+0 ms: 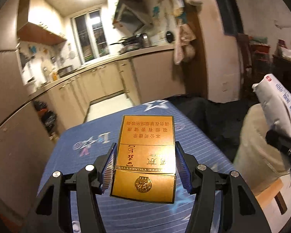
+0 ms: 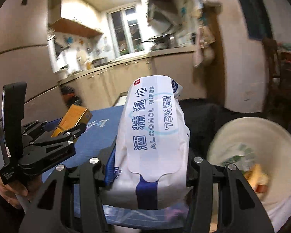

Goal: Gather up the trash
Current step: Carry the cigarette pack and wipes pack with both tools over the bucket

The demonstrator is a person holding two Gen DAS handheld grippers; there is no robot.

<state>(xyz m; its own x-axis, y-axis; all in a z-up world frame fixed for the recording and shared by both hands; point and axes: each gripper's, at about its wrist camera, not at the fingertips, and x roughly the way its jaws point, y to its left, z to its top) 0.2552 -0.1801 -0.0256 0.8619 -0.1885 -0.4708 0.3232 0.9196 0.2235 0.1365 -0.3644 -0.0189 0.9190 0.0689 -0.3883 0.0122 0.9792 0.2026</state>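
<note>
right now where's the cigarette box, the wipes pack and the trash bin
cigarette box [image 1: 145, 155], left wrist view, gold front face
wipes pack [image 2: 153, 136], right wrist view, white label
trash bin [image 2: 242, 128], right wrist view, inner wall

Cigarette pack [image 1: 145, 155] above table [image 1: 83, 136]; wipes pack [image 2: 155, 136] right; bin [image 2: 271, 136] rightmost.

gold cigarette pack [image 1: 145, 155], white-and-blue wipes pack [image 2: 155, 141], blue star-patterned tablecloth [image 1: 194, 136]
</note>
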